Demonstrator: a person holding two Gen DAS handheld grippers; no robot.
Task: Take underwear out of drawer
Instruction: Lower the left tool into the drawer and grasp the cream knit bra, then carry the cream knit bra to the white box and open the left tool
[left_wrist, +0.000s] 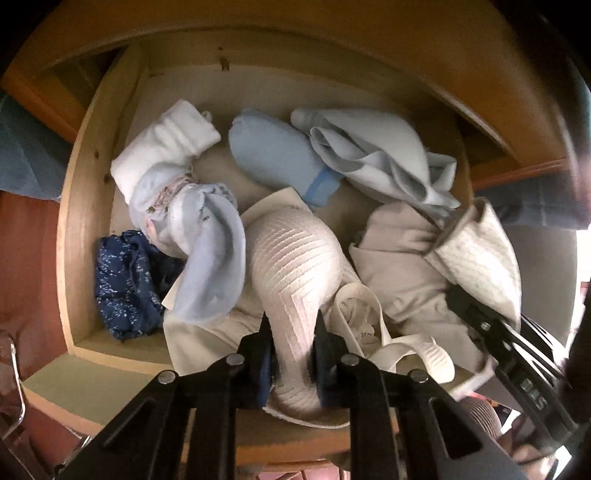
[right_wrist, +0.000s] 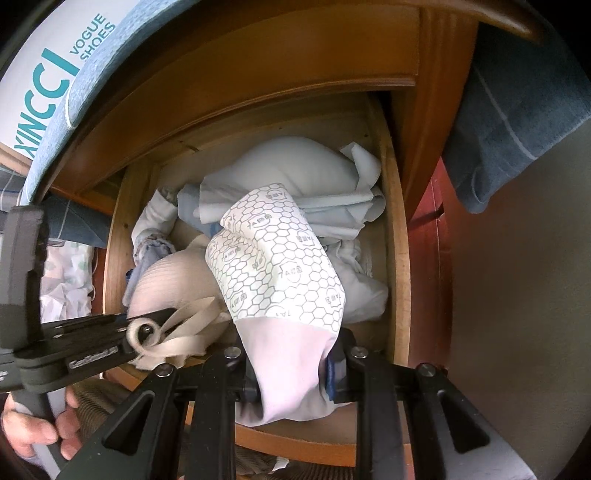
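The wooden drawer (left_wrist: 74, 221) stands pulled out and full of folded underwear. My left gripper (left_wrist: 291, 332) is shut on a cream ribbed bra (left_wrist: 295, 251) at the drawer's front, and its straps (left_wrist: 369, 325) trail to the right. In the right wrist view this left gripper (right_wrist: 147, 325) reaches in from the left, with a cream strap (right_wrist: 192, 314) looped at its tip. My right gripper (right_wrist: 295, 369) is shut on a white garment printed with grey hexagons (right_wrist: 280, 258), lifted above the drawer (right_wrist: 399, 240). The left wrist view shows that right gripper (left_wrist: 461, 291) and the hexagon garment (left_wrist: 476, 251) at the right.
Also in the drawer are a navy speckled piece (left_wrist: 125, 284), a white roll (left_wrist: 166, 147), a light blue roll (left_wrist: 273, 155) and pale blue cloth (left_wrist: 380, 155). A shoe box (right_wrist: 55, 66) sits on the cabinet top. Blue fabric (right_wrist: 517, 122) hangs at the right. A hand (right_wrist: 37, 424) holds the left gripper.
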